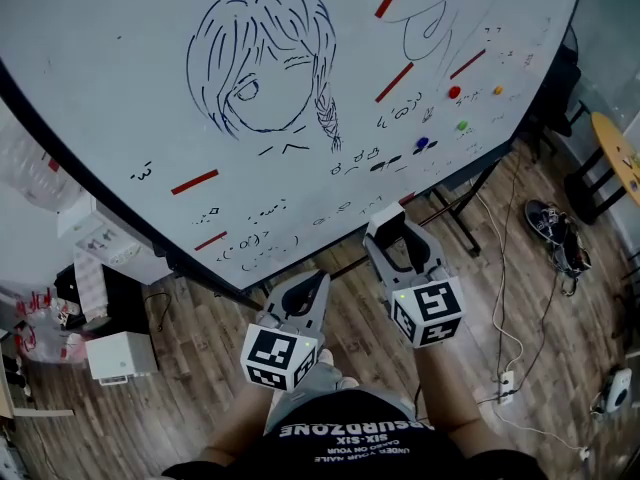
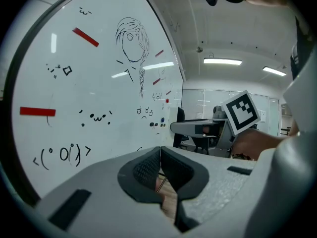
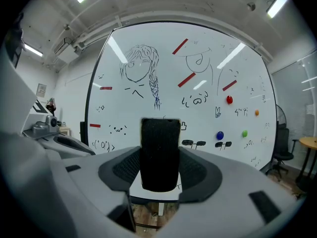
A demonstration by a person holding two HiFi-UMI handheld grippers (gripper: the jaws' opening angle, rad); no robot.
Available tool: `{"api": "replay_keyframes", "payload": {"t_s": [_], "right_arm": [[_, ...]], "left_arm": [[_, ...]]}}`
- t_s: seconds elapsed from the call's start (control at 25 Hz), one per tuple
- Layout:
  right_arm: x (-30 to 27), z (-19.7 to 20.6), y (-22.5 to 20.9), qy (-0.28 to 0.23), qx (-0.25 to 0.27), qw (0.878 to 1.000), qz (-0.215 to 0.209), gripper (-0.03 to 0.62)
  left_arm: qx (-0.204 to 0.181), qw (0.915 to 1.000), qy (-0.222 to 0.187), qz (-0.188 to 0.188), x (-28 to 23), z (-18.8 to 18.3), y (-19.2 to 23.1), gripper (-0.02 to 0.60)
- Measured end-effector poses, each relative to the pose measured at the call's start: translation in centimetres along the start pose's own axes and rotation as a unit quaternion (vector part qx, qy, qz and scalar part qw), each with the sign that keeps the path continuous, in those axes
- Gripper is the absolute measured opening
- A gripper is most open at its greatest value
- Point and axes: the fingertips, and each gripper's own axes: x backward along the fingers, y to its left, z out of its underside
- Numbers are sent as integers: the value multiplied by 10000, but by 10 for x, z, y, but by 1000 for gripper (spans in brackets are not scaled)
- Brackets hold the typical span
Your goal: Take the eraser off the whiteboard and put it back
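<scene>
A doodled whiteboard [image 1: 120, 98] is shown above a wooden floor. The eraser [image 3: 159, 152], judged light with a soft felt face and best taken by its firm sides, is clamped so in the right gripper [image 1: 395, 233], clear of the board. To its left, the left gripper [image 2: 159, 157] is closed on nothing.

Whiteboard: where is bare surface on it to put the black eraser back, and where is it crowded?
The upper left of the white whiteboard is bare, between its dark edge and the blue drawing of a girl's head. The lower right is crowded: round coloured magnets, red strips, small doodles. The black felt eraser sits in the right gripper.
</scene>
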Motion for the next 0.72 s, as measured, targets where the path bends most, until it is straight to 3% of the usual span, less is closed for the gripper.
{"api": "replay_keyframes", "payload": {"t_s": [0.72], "right_arm": [[68,11,34,-58,-206,9996,-157,224]], "left_arm": [[4,9999,-47,-98,36,12,-27,5]]}}
